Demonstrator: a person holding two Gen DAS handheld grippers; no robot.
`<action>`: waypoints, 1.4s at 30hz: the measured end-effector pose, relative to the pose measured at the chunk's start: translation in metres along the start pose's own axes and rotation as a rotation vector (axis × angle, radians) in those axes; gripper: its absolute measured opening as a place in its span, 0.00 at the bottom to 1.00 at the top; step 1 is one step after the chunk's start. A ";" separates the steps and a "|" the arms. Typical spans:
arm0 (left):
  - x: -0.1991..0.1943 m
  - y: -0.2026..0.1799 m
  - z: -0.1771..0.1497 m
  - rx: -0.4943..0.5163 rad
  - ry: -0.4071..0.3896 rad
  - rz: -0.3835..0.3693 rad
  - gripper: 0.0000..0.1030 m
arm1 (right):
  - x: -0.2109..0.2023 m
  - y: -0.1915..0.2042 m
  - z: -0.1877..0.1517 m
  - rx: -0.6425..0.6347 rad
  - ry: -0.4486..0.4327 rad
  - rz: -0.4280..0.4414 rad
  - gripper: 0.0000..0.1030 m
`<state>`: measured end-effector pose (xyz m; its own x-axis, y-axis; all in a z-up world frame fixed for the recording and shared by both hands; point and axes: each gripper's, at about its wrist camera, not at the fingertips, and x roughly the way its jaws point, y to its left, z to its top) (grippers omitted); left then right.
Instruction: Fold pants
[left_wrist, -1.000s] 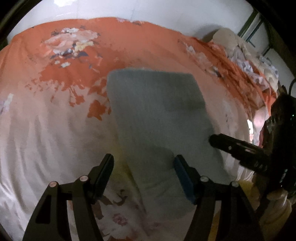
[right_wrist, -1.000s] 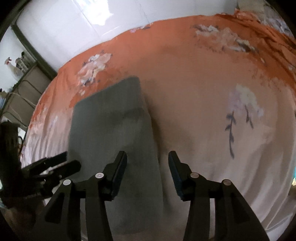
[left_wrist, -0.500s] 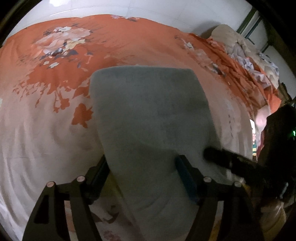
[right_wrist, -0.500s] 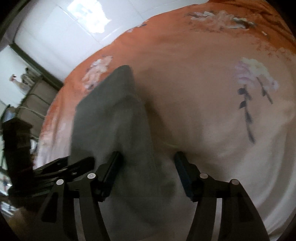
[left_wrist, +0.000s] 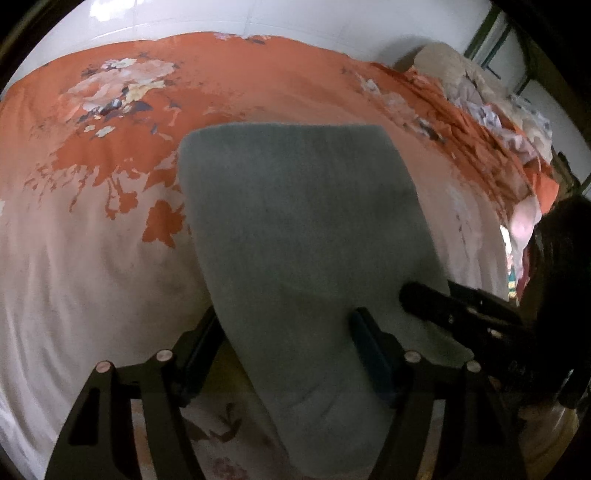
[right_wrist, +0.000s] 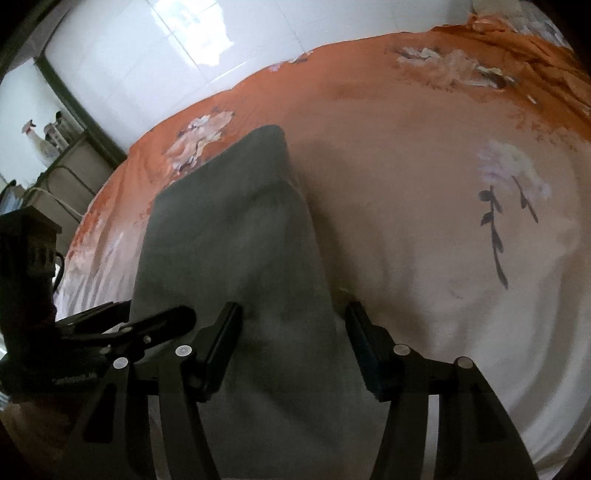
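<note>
The folded grey pants (left_wrist: 306, 229) lie as a long rectangle on the orange and white floral bedspread (left_wrist: 92, 258). My left gripper (left_wrist: 284, 343) is open, its jaws astride the near left corner of the pants. The left jaw is partly hidden under the cloth edge. My right gripper (right_wrist: 291, 336) is open, its jaws astride the near right edge of the pants (right_wrist: 229, 236). Each gripper shows in the other's view: the right one (left_wrist: 461, 306) and the left one (right_wrist: 122, 325), both at the near end.
A heap of crumpled bedding and clothes (left_wrist: 491, 110) lies at the far right of the bed. A white tiled wall (right_wrist: 166, 48) runs behind the bed. A shelf with bottles (right_wrist: 55, 136) stands at the far left.
Both grippers have moved forward and down onto the near end of the pants. The cloth now lies between each pair of jaws. Both stay open.
</note>
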<state>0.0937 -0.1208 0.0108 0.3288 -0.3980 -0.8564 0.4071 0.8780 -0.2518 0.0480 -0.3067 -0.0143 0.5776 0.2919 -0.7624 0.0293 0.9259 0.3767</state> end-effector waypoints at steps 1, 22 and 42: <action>0.002 0.000 0.001 -0.013 0.004 -0.004 0.71 | 0.004 -0.002 0.001 0.014 0.006 0.014 0.58; -0.084 0.007 0.000 0.001 -0.115 -0.044 0.22 | -0.018 0.028 0.002 -0.001 -0.062 0.209 0.25; -0.077 0.111 -0.048 -0.189 -0.059 -0.040 0.43 | 0.032 0.107 -0.016 -0.120 0.091 0.124 0.32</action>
<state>0.0724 0.0200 0.0270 0.3674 -0.4434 -0.8176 0.2557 0.8933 -0.3696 0.0571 -0.1944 -0.0068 0.4945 0.4208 -0.7605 -0.1377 0.9019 0.4095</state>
